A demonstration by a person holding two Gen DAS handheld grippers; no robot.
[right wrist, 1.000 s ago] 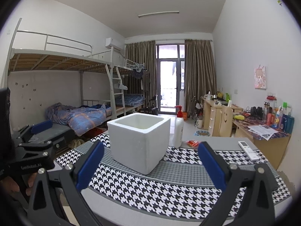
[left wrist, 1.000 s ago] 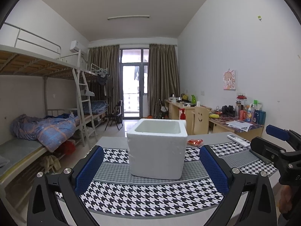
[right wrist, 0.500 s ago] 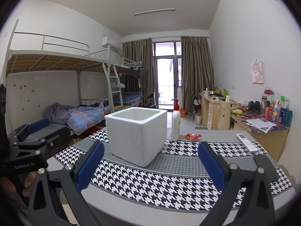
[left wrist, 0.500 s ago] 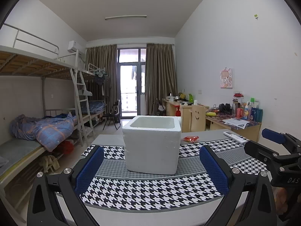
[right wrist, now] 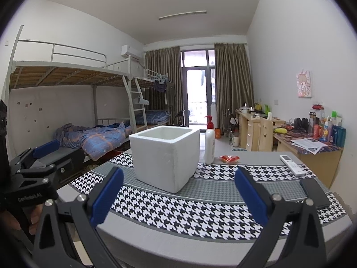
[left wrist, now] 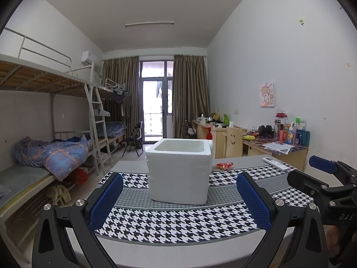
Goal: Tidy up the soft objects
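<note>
Table (left wrist: 178,252) with a houndstooth cloth (left wrist: 178,223) across it, black-and-white bands either side of a grey band. White foam box (left wrist: 179,170) stands upright on the cloth near the table's middle, open top, inside not visible from either wrist view.

Left gripper (left wrist: 179,203) held low at the near edge of the table, jaws wide apart, blue pads (left wrist: 106,201) bare, nothing between them. The box sits beyond the fingertips, framed by the gap, not touched.

Right gripper (right wrist: 178,201) likewise at the near edge, jaws spread wide, empty. From its view the box is ahead and slightly left, corner-on. Each gripper shows at the edge of the other's view; a hand (right wrist: 26,223) shows dimly under the left one.

Small red soft packet (right wrist: 229,159) lies on the bare grey tabletop past the cloth, right of the box, far side. White pump bottle (right wrist: 209,143) with red top stands just beside the box's far right, near the packet. White remote (right wrist: 292,167) lies far right on the cloth's edge. Dark phone (right wrist: 314,193) lies flat on the cloth, near right.

Background: bunk beds along the left wall, cluttered desks along the right.
</note>
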